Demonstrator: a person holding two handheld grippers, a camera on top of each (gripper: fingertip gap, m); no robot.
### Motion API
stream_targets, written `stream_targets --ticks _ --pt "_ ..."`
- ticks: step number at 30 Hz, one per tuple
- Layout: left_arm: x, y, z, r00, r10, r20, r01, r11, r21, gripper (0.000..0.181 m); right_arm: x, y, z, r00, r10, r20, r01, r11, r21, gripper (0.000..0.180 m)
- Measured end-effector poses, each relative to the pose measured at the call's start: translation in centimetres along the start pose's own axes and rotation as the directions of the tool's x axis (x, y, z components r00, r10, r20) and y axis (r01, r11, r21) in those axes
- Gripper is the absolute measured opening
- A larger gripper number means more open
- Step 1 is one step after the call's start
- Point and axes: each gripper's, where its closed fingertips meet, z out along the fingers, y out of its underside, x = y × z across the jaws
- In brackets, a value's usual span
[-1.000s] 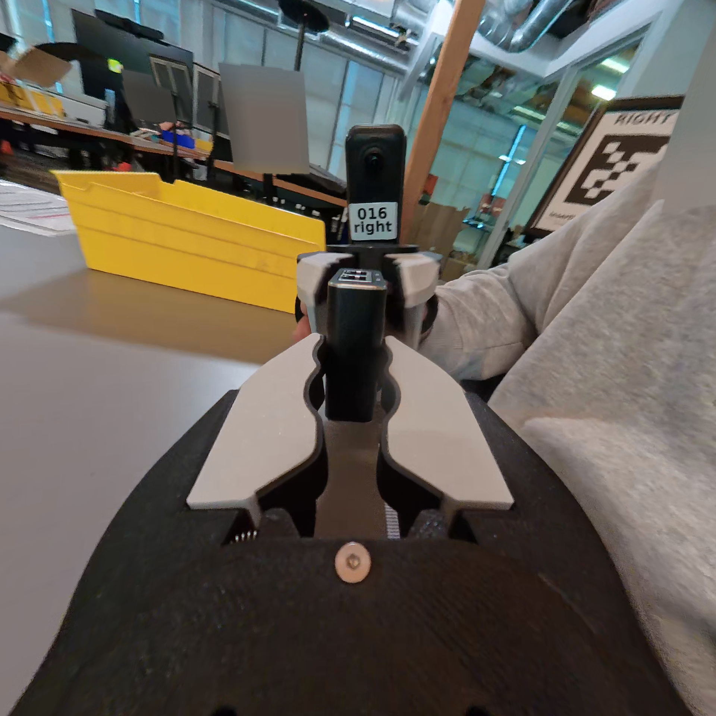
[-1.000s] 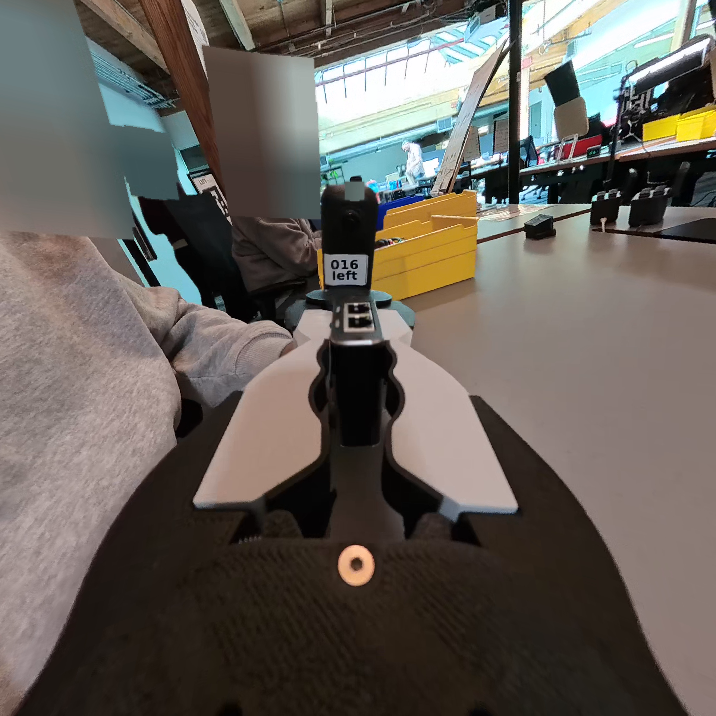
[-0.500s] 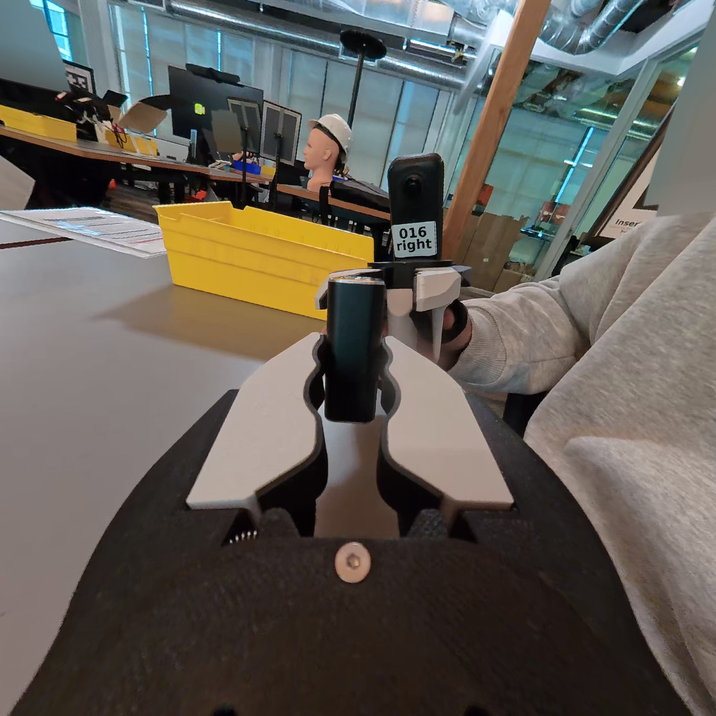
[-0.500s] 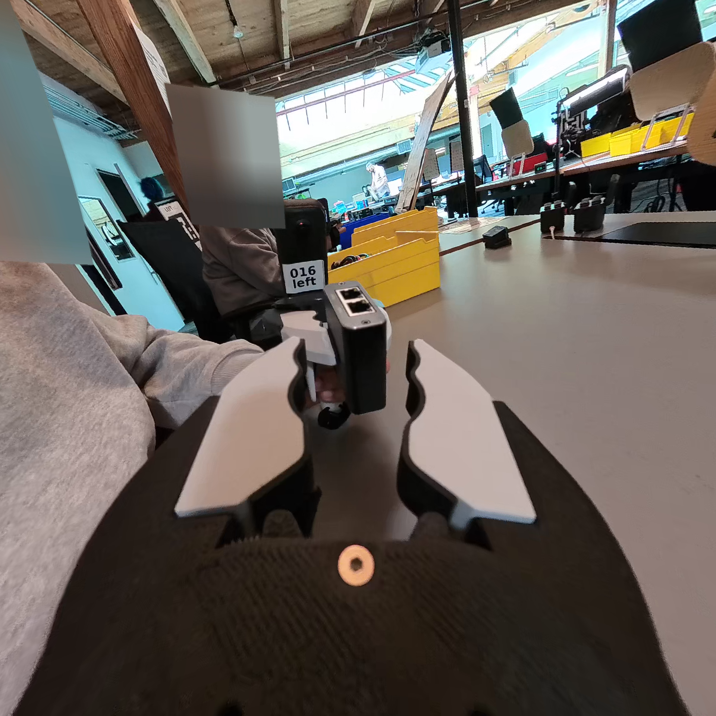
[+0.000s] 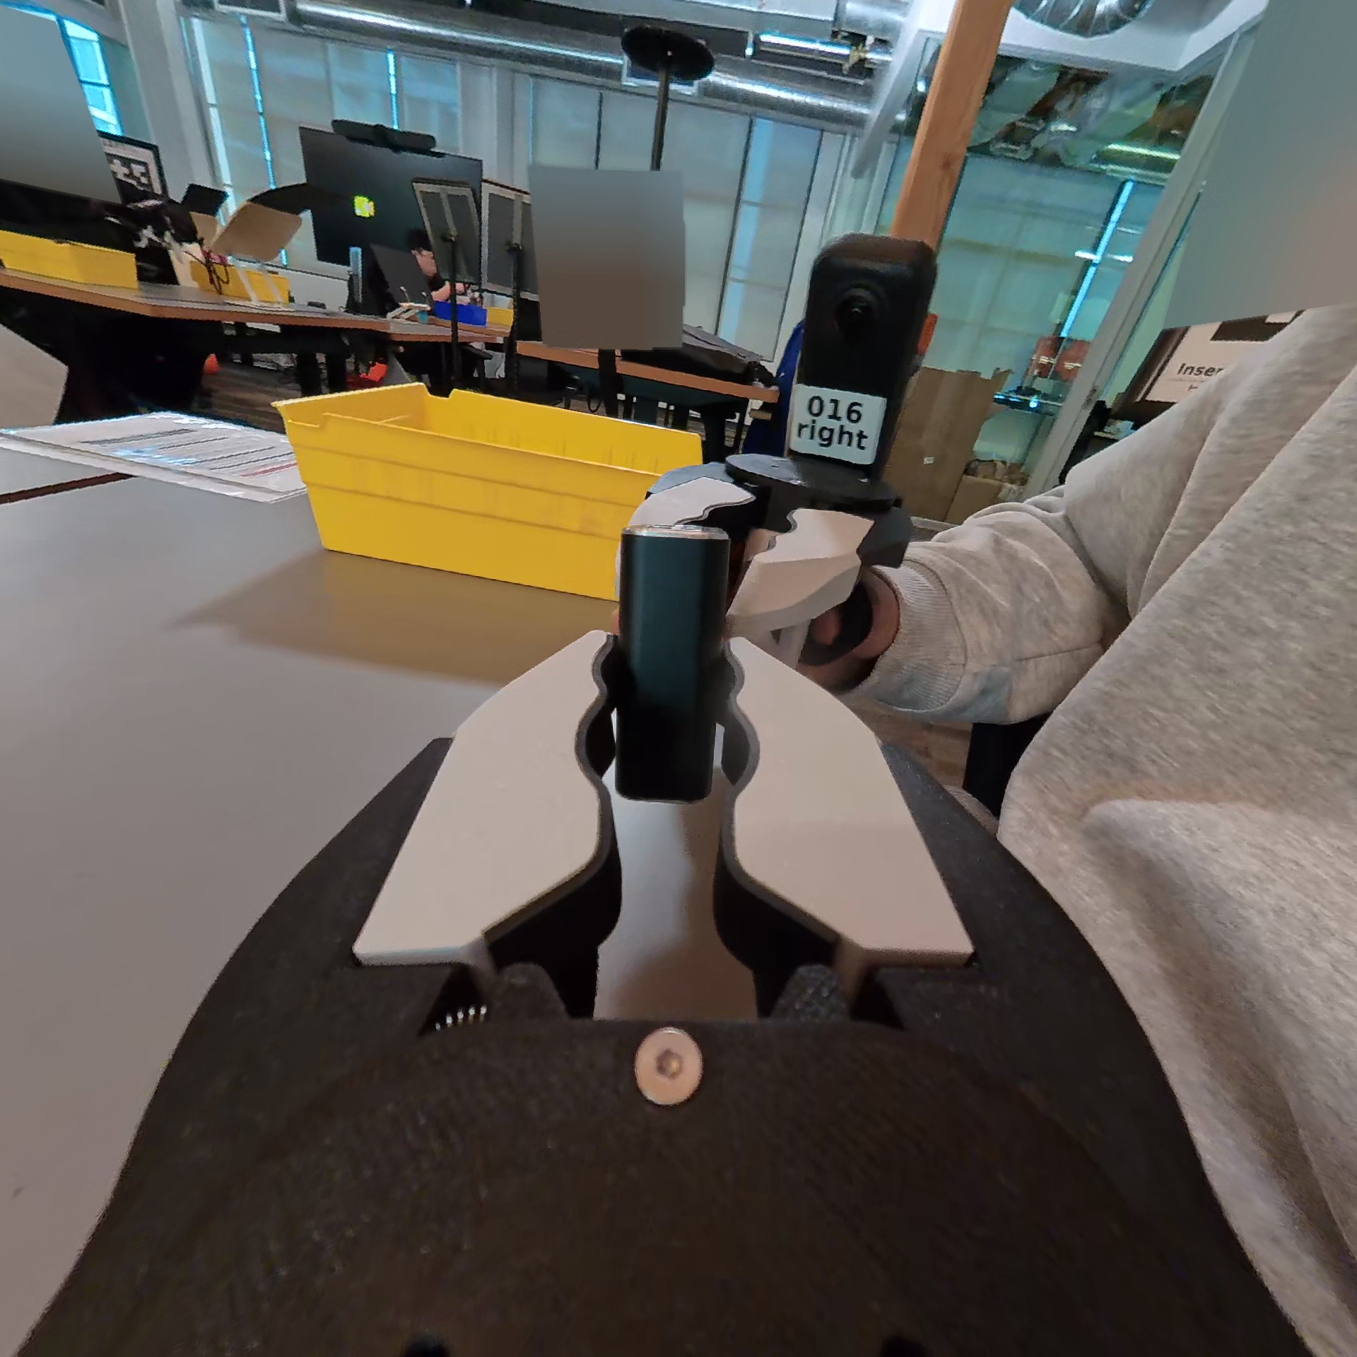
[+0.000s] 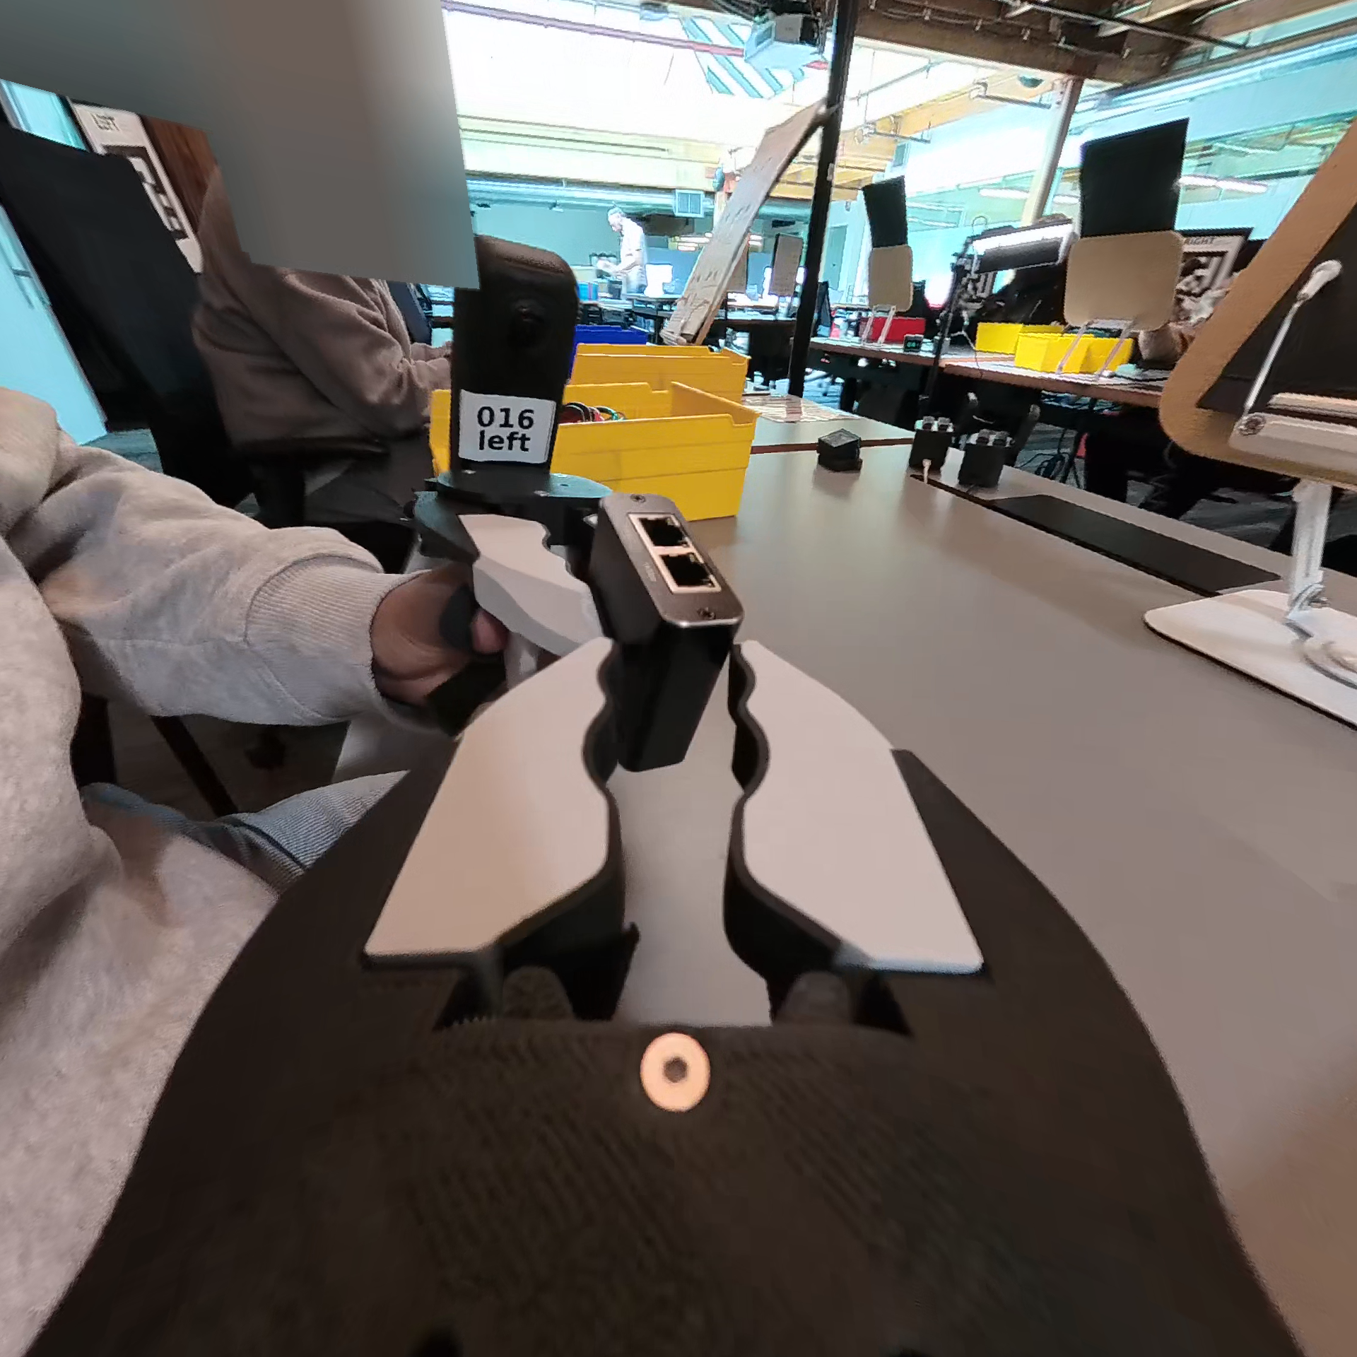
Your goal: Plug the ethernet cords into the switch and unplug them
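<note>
The switch (image 5: 664, 609) is a small black box with two empty ports on its end (image 6: 672, 569). It is held in the air above the grey table (image 5: 220, 697). My left gripper (image 5: 667, 650) is shut on its body. My right gripper (image 6: 672, 650) is closed around the same switch from the opposite side, and the switch leans to the left between its fingers. Each gripper shows in the other's view: the right one (image 5: 742, 558) just behind the switch, the left one (image 6: 543, 580) to the switch's left. No ethernet cord is in view.
A yellow bin (image 5: 477, 485) stands on the table beyond the switch, and stacked yellow bins (image 6: 661, 448) show in the right wrist view. A white stand with a tilted board (image 6: 1285, 646) and small black devices (image 6: 954, 448) sit to the right. Grey sleeves (image 5: 1175, 661) flank both grippers.
One second ago both grippers held the switch. Half a second ago my right gripper opened and drew off. Now it has closed around the switch again, and the switch is tilted.
</note>
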Motion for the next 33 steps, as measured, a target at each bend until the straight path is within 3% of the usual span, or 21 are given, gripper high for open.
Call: stream_targets --ticks 7,12,26,29,33 --pt "1.1 -0.5 0.1 0.992 -0.075 -0.1 0.081 0.995 0.055 0.024 -0.5 -0.8 -0.4 0.971 0.203 0.129 -0.21 0.977 0.039 0.024" --pt "1.6 0.6 0.8 0.991 -0.063 -0.117 0.063 0.998 -0.005 0.033 -0.6 -0.9 -0.4 0.936 0.302 0.178 -0.316 0.947 0.052 0.023" --pt "1.2 1.3 1.0 0.997 -0.029 -0.072 0.024 0.998 -0.066 0.025 -1.1 -1.1 -0.2 0.986 0.119 0.118 -0.129 0.988 0.087 0.023" --pt "0.5 1.2 0.7 0.999 0.031 -0.01 -0.031 0.996 -0.078 0.024 -0.7 -1.0 -0.2 0.98 0.166 0.113 -0.176 0.981 0.081 0.024" --pt "-0.6 0.8 0.2 0.991 0.108 0.079 -0.1 0.99 -0.097 0.025 -0.2 -0.4 0.0 0.944 0.299 0.14 -0.309 0.949 0.056 0.038"
